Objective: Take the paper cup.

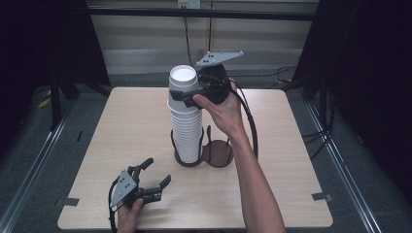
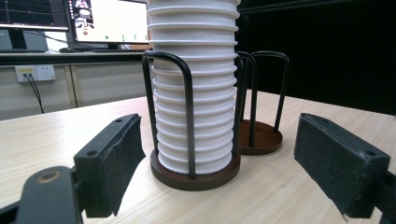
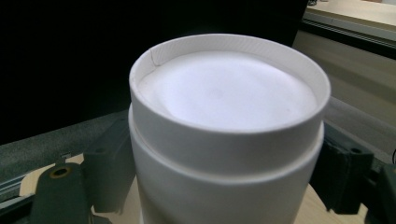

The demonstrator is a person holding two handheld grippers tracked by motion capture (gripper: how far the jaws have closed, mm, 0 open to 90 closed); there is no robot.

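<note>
A tall stack of upturned white paper cups (image 1: 187, 128) stands in the left ring of a dark two-ring holder (image 1: 219, 153) at the table's middle. My right gripper (image 1: 186, 95) is at the top of the stack, shut on the top cup (image 3: 224, 121); its pads (image 3: 108, 173) press both sides just below the cup's upturned base. My left gripper (image 1: 158, 171) rests low near the front left of the table, open and with nothing in it. From there it faces the cup stack (image 2: 194, 93) and the holder's empty ring (image 2: 261, 137).
The wooden table (image 1: 121, 126) has bare room to the left, right and front of the holder. Black wire loops (image 2: 187, 107) rise around the stack. Monitors on a desk (image 2: 70, 23) stand beyond the table. Cables hang behind the far edge.
</note>
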